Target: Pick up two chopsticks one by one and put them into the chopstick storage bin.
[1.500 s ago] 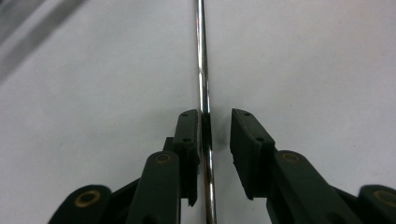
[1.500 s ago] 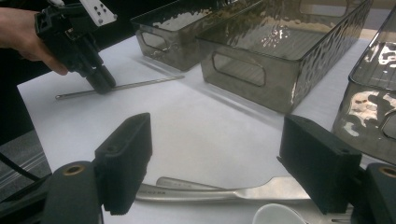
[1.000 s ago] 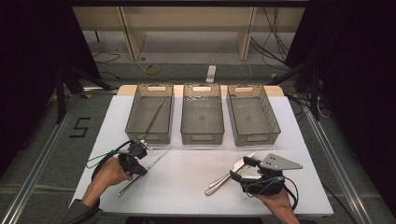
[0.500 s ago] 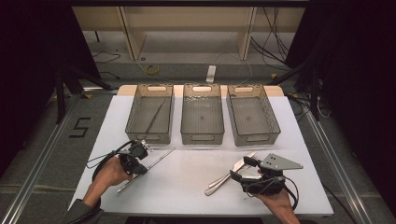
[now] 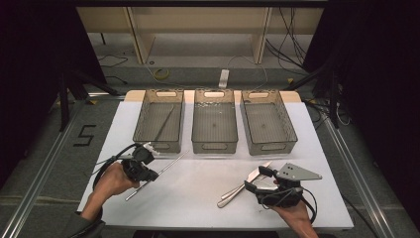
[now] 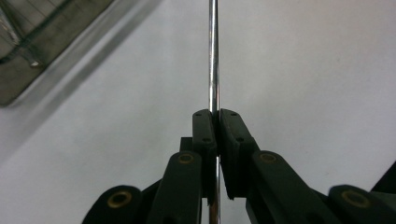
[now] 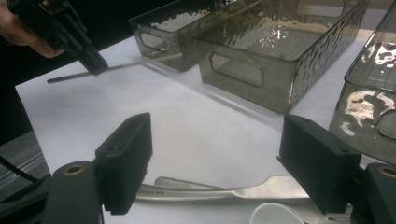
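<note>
Metal rod (image 5: 163, 168) slanting toward the left bin (image 5: 159, 121), clenched in left claw (image 5: 148, 174), right claw (image 5: 255, 179) released

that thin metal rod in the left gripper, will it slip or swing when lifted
The rod looks polished and round, so it may slide or twist between the left gripper's narrow pads. It seems stiff, not bendy. Long ends overhang both sides, so it could pivot if gripped off-centre.

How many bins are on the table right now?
3, in a row across the far side of the table: the left bin holds one thin rod, while the middle bin and the right bin look empty. None seems hidden.
</note>
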`<state>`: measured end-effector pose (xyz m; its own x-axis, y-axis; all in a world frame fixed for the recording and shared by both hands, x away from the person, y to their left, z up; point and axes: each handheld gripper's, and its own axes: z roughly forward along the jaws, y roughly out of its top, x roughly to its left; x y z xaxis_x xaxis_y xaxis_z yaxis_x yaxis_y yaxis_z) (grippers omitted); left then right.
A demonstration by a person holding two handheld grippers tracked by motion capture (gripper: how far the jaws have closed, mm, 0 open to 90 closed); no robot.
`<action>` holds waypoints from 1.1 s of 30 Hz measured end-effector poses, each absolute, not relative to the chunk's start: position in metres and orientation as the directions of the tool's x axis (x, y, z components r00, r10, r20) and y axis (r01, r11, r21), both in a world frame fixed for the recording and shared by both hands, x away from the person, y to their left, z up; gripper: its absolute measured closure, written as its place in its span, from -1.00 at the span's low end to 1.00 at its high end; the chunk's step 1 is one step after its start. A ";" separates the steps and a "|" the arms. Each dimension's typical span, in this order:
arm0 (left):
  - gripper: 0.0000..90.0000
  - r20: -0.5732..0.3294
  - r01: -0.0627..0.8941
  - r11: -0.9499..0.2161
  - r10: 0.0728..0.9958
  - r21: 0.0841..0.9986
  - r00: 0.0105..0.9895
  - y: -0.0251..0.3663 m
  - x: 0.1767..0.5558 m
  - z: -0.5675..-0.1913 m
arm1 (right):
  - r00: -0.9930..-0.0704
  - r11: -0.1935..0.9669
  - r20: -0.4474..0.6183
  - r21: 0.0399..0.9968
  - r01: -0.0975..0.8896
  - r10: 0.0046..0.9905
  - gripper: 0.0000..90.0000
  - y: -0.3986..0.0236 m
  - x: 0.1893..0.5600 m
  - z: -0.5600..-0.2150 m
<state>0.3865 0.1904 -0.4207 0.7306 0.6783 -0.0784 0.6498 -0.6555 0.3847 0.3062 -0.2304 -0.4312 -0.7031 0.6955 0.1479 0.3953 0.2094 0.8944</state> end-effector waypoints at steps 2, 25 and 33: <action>0.89 -0.082 0.649 -0.643 0.682 0.406 0.727 0.194 0.386 -0.416 | -0.702 0.209 0.150 0.894 0.398 0.696 -0.41 -0.230 0.306 -0.431; 0.89 -0.130 0.663 -0.518 0.728 0.540 0.673 0.218 0.393 -0.396 | -0.709 0.195 0.158 0.900 0.390 0.687 -0.42 -0.231 0.306 -0.431; 0.89 -0.122 0.656 -0.490 0.741 0.574 0.660 0.219 0.400 -0.387 | -0.705 0.190 0.158 0.901 0.389 0.692 -0.42 -0.232 0.307 -0.431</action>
